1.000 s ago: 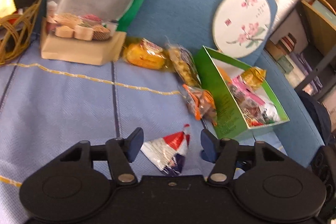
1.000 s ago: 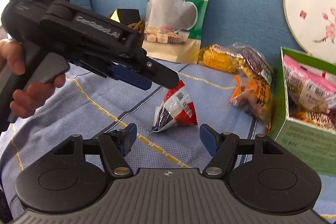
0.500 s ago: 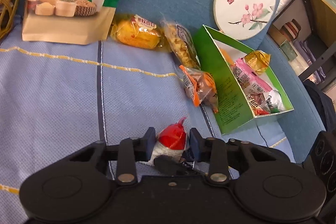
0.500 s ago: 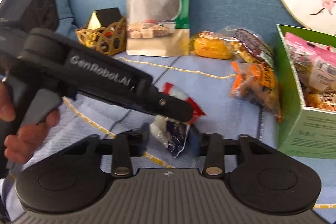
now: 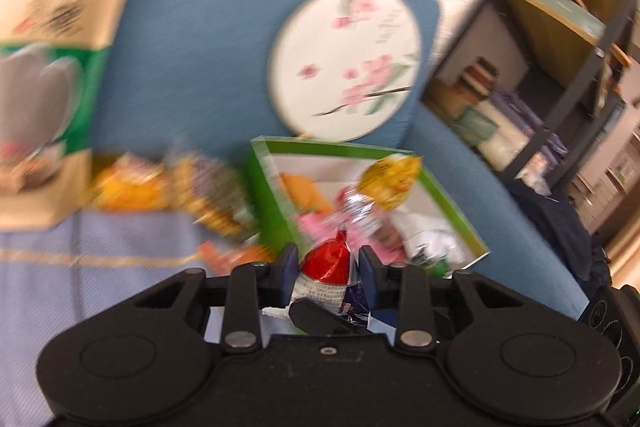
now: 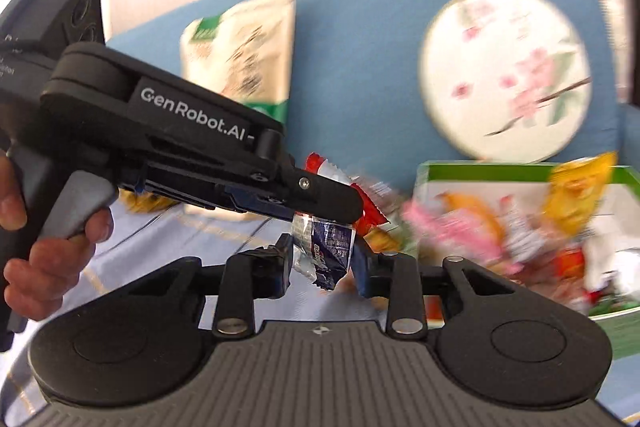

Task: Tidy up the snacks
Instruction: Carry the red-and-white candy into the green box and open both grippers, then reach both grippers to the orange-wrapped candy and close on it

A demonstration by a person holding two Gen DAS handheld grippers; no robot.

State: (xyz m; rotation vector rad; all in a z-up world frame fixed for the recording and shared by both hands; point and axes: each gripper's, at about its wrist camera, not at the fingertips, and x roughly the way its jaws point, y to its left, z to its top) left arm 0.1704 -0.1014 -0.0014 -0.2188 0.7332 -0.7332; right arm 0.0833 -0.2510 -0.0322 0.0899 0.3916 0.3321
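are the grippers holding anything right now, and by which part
Both hold one red, white and blue snack packet. The left gripper pinches its red end; the right gripper clamps the dark blue lower end.

Small triangular snack packet (image 5: 325, 269): red top, white and dark-blue crumpled lower part; off the cloth, upright, red tip up; green open box (image 5: 267, 187) just behind it, upright on the blue sofa, filled with pink, yellow, orange, white packets; views blurred
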